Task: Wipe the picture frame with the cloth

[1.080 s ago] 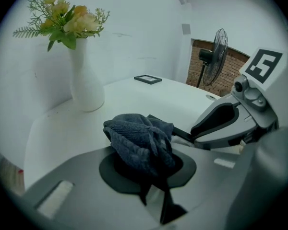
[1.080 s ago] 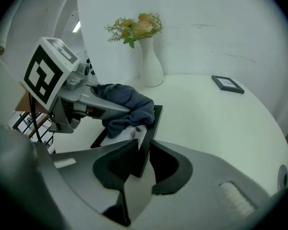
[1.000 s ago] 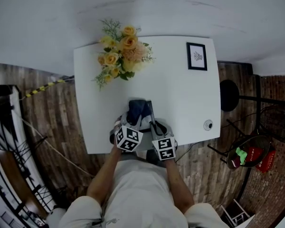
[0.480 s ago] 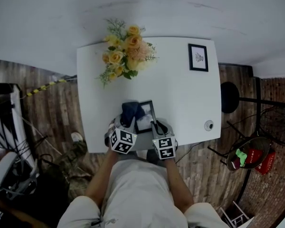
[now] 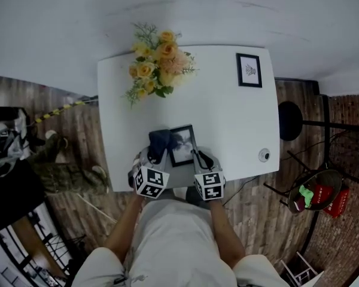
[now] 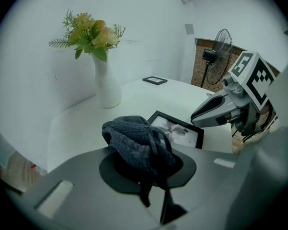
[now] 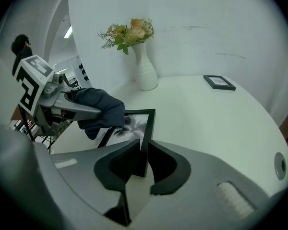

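While the wipe is under way, the main hazards lie in the two grips.

1. Left gripper [image 5: 154, 160]: the tongs are pinching a bunched dark-blue knit cloth [image 6: 139, 140]. A loose tail hangs down between the jaws, so only part of the wad appears to be clamped. Dragging it under pressure could pull the cloth free.

2. Right gripper [image 5: 197, 159]: the tongs are pressed onto the near edge of the black picture frame [image 7: 134, 124], a thin bite at the frame's 6 o'clock side. Sideways wiping force from 9 o'clock, where the cloth meets the frame's left border, could pivot the frame about that pinch or slide it out. Whether the cloth is pressing on the glass or only resting at the border cannot be confirmed.

3. Position: the frame lies close to the near edge of the white table [image 5: 227, 124]. If the frame slips towards 6 o'clock, it could go over that edge.

4. Far items: the vase of yellow flowers [image 5: 157, 61] at 11 o'clock and a second small frame [image 5: 249, 70] at 1 o'clock stand well apart. They would be at risk only from a wide overshoot.
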Available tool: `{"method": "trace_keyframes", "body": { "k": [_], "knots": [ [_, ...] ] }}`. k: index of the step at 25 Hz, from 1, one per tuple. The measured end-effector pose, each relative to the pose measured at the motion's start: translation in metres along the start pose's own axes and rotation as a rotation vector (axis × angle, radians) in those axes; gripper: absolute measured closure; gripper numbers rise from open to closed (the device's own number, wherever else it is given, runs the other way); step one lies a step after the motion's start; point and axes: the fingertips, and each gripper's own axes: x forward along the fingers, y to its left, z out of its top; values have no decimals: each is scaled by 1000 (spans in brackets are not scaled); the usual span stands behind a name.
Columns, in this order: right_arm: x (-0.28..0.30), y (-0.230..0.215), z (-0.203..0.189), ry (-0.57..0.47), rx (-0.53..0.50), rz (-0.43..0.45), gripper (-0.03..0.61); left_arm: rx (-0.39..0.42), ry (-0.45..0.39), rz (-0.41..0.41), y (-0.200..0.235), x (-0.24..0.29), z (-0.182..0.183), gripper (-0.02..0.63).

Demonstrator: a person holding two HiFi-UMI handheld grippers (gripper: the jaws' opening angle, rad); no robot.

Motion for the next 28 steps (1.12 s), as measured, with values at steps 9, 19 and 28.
{"method": "trace_keyframes", "body": {
  "k": [9, 19, 28],
  "knots": [
    [-13, 4, -18, -9, 16, 9, 503, 40, -105, -100, -46, -15, 39, 526],
    [-12, 11, -28, -11, 10, 29, 492, 94, -152, -203, -88, 2, 60, 526],
    [-10, 10, -32, -6, -1, 26, 492, 93, -101, -244, -108, 32, 42, 526]
  ]
}}
